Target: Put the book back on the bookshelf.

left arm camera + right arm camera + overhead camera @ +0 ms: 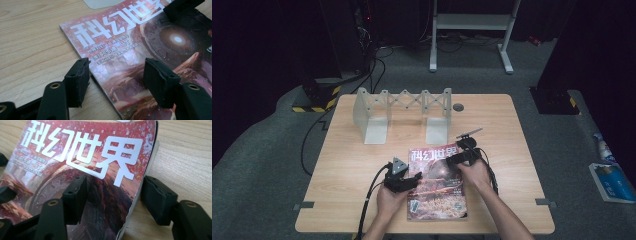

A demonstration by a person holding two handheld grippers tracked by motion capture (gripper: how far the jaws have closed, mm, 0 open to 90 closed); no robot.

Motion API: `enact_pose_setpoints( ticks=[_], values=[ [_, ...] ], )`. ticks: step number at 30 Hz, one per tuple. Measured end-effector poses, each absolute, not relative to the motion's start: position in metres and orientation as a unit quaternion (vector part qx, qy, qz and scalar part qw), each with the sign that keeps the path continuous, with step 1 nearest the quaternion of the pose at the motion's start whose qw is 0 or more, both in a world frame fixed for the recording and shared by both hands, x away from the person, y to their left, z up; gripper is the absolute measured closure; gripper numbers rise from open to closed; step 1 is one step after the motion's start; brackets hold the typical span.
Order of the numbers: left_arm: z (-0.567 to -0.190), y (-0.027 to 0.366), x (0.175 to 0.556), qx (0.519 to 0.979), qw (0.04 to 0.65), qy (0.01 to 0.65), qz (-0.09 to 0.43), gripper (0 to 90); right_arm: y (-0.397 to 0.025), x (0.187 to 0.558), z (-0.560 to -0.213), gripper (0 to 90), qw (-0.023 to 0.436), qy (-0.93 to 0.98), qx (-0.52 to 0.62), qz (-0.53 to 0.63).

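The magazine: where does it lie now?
In the high view, the magazine lies flat at the table's near edge, between the left gripper and right gripper.

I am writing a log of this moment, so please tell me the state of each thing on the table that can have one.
Magazine: closed, lying flat with its cover up, its right edge slightly lifted.
Left gripper: open, jaws on either side of the magazine's left edge.
Right gripper: open, jaws on either side of the magazine's right edge.
Folding rack: standing upright, stretched out, nothing in it.
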State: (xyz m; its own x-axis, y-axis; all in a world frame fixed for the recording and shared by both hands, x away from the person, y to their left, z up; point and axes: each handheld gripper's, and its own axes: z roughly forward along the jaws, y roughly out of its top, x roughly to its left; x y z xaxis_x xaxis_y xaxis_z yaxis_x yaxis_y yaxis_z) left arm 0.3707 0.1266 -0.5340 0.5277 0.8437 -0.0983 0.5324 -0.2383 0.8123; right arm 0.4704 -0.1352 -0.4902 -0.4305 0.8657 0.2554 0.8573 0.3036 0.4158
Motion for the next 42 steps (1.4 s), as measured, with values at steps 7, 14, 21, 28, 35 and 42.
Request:
enact_pose_setpoints(
  ticks=[7,14,21,28,35,42],
  values=[
    [-0.534,0.126,0.37,0.765,0.421,0.451,0.187,38.2,-0.138,0.465,-0.484,43.0,0.009,0.808,0.519,0.278],
    [-0.534,0.124,0.37,0.764,0.42,0.449,0.195,38.3,-0.143,0.461,-0.488,43.9,-0.032,0.808,0.513,0.289],
    [-0.534,0.124,0.37,0.765,0.421,0.445,0.197,38.1,-0.131,0.459,-0.489,44.2,-0.024,0.811,0.504,0.296],
    [-0.534,0.124,0.37,0.765,0.421,0.445,0.197,38.1,-0.132,0.455,-0.49,47.1,-0.02,0.817,0.491,0.302],
    [-0.535,0.124,0.37,0.764,0.423,0.447,0.196,37.8,-0.13,0.452,-0.489,56.7,-0.005,0.826,0.48,0.294],
    [-0.534,0.126,0.371,0.763,0.419,0.454,0.192,33.1,-0.135,0.45,-0.487,71.6,0.002,0.832,0.457,0.315]
  ],
)
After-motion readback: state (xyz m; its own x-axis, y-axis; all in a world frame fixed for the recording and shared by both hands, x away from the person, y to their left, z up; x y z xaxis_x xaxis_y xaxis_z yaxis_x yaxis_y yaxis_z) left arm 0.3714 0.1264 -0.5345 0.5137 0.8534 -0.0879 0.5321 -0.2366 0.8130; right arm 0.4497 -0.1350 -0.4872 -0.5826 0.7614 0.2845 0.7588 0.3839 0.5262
